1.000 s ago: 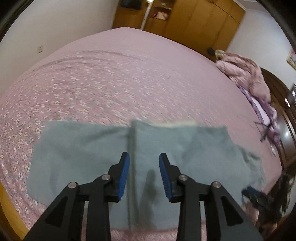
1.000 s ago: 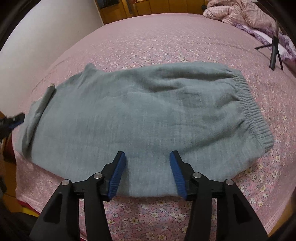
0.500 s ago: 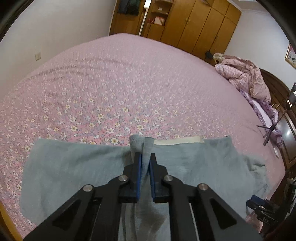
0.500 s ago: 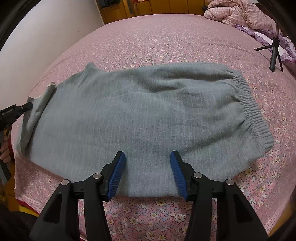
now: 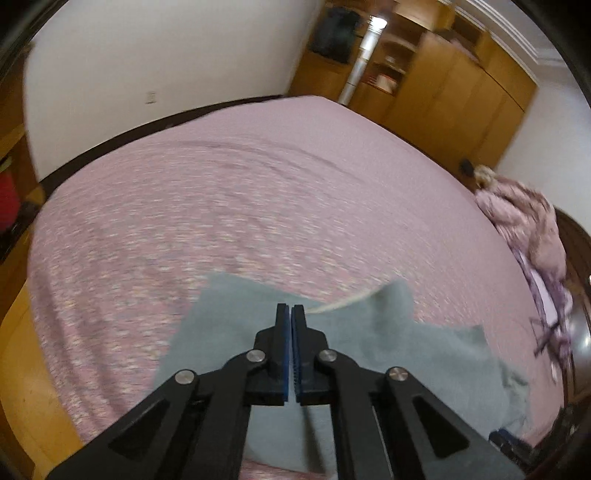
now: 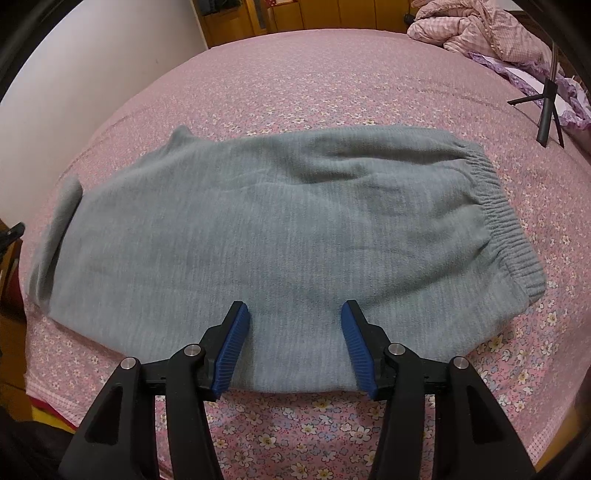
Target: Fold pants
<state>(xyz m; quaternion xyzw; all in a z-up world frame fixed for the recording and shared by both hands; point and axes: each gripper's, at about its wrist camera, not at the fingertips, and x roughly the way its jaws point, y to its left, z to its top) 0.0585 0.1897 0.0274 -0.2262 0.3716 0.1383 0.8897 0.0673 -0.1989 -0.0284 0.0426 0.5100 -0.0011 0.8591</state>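
Grey-green pants (image 6: 280, 229) lie spread across a pink flowered bed (image 6: 332, 81), with the elastic waistband (image 6: 496, 210) at the right and the leg ends at the left. My right gripper (image 6: 293, 319) hangs open just over the pants' near edge, nothing between its fingers. In the left wrist view my left gripper (image 5: 291, 314) is shut on the leg end of the pants (image 5: 388, 354). The cloth rises to its tips and a cream inner hem (image 5: 347, 303) shows. The left gripper's tip (image 6: 15, 230) peeks in at the far left.
A crumpled pink quilt (image 6: 476, 26) is heaped at the bed's far right, beside a small black tripod (image 6: 548, 110). Wooden wardrobes (image 5: 443, 96) stand behind the bed and a white wall (image 5: 147, 55) runs along its left. The bed's near edge (image 6: 332, 454) lies just below my right gripper.
My left gripper went from open over the leg end to shut on a fold of it, then lifted it and swung its view upward. The right gripper has stayed open in place.
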